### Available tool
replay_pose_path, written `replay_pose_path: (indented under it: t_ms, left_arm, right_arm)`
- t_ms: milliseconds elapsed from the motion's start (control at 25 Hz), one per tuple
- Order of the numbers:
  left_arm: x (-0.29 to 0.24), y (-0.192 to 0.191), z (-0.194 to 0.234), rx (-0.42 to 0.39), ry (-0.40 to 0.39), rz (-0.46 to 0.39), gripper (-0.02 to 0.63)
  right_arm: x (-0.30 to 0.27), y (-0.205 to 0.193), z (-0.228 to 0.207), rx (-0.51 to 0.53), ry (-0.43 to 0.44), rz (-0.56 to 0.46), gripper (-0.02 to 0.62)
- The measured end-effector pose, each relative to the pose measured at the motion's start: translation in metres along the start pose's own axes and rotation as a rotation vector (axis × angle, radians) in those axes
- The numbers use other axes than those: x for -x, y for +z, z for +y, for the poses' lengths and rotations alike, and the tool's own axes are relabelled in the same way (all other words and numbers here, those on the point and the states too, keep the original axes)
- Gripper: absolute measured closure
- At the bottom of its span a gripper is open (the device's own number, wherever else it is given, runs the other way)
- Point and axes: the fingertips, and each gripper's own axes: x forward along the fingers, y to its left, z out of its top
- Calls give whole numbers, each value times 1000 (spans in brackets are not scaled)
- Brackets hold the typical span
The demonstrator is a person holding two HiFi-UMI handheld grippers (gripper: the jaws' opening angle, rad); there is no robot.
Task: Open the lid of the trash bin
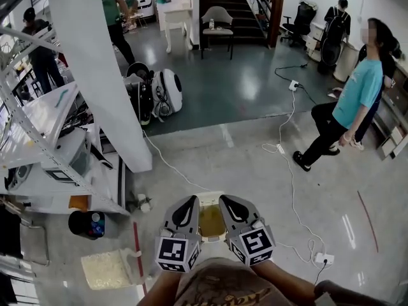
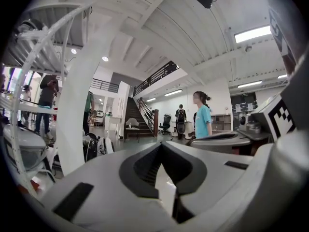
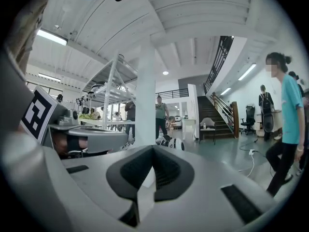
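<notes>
In the head view a small white-rimmed trash bin stands on the floor just in front of me, its top showing yellowish-brown; whether that is a lid or the inside I cannot tell. My left gripper hangs over its left edge and my right gripper over its right edge, both held close to my body and pointing forward. Each has its jaws closed tip to tip with nothing between them. In the left gripper view the left gripper points out at the room, as does the right gripper in the right gripper view; neither view shows the bin.
A white pillar and a white rack stand to the left. A black tub and a beige mat lie lower left. Cables and a power strip cross the floor right. A person in a teal shirt stands right.
</notes>
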Motion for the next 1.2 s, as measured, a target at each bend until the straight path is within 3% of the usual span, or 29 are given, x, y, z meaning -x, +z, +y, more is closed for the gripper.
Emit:
replay_pose_path:
  t_ms: [1200]
  left_arm:
    - [-10, -17, 1, -12, -30, 54, 613]
  right_arm:
    - [-12, -7, -6, -27, 16, -4, 566]
